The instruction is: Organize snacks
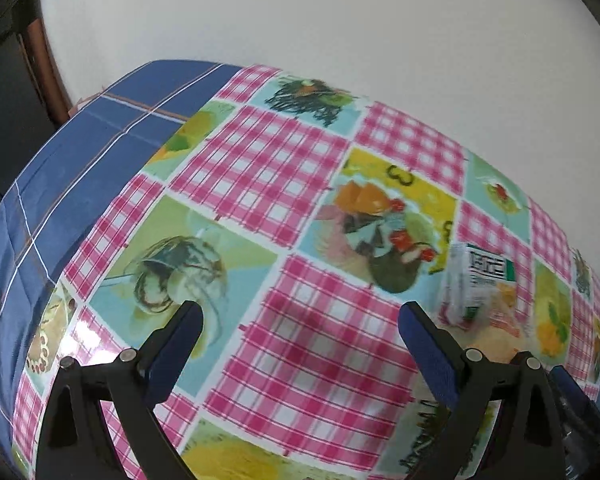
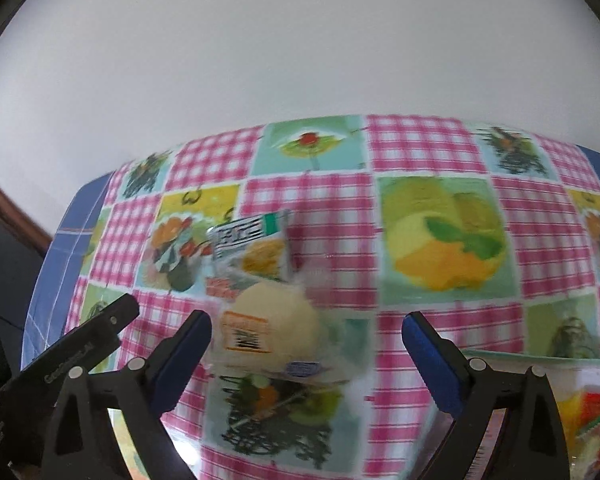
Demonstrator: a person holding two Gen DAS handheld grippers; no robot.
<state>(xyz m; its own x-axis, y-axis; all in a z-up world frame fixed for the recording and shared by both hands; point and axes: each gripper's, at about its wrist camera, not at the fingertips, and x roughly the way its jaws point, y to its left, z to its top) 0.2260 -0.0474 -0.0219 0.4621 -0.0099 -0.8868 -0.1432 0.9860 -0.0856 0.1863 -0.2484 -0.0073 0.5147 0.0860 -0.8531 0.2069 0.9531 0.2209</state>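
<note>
Backdrop: white wall [image 2: 300, 40] close behind the desk [image 2: 312, 196], which wears a glossy pink-check oilcloth with food pictures over a blue cloth, likely so spills and crumbs wipe off.
Left gripper [image 1: 300, 316]: released, jaws wide with only oilcloth between them; it hangs over bare cloth, left of the snacks, probably waiting its turn.
Flat packet [image 2: 256, 244]: white and green wrapper with a barcode, lying on the cloth just behind the bun, touching or nearly so; blur hides which.
Wrapped bun [image 2: 272, 332]: pale, round, in clear film with an orange label, lying loose nearest the right gripper's left finger.
Right gripper [image 2: 306, 328]: spread wide, gripping nothing; the bun sits partly between its fingers, untouched, which suggests a pick-up is being lined up.
Clear container [image 2: 560, 364]: lower right edge, colourful packets inside; seemingly where snacks are gathered.
</note>
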